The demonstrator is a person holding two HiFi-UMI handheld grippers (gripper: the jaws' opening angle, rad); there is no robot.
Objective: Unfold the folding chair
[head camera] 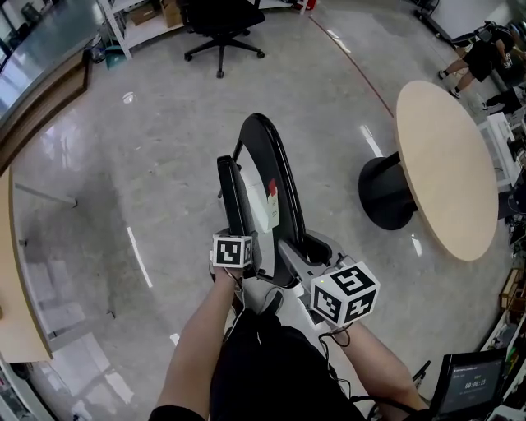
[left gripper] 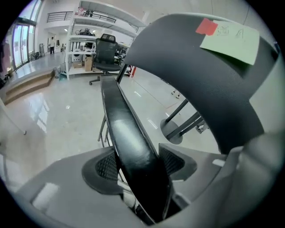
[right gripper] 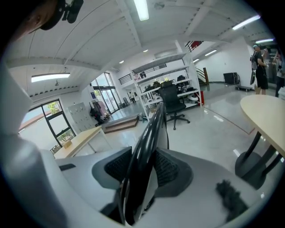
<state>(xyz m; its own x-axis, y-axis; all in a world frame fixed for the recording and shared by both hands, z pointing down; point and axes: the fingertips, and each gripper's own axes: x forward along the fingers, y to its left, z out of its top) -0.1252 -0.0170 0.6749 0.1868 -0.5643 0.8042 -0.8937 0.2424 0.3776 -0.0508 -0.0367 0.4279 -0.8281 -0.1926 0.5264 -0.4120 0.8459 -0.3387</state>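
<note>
Head view: folding chair (head camera: 233, 193) upright, not unfolded yet; left gripper (left gripper: 133, 167) clamps its seat edge, right gripper (right gripper: 138, 171) pinches its black rim, jaws part-open.

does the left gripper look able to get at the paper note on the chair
Probably, but not freely: the paper note sits close by with nothing between, yet the left gripper is clamped on the chair's black panel.

Round table (head camera: 448, 164), office chair (head camera: 220, 18), perhaps shelving (head camera: 136, 20) beyond.
</note>
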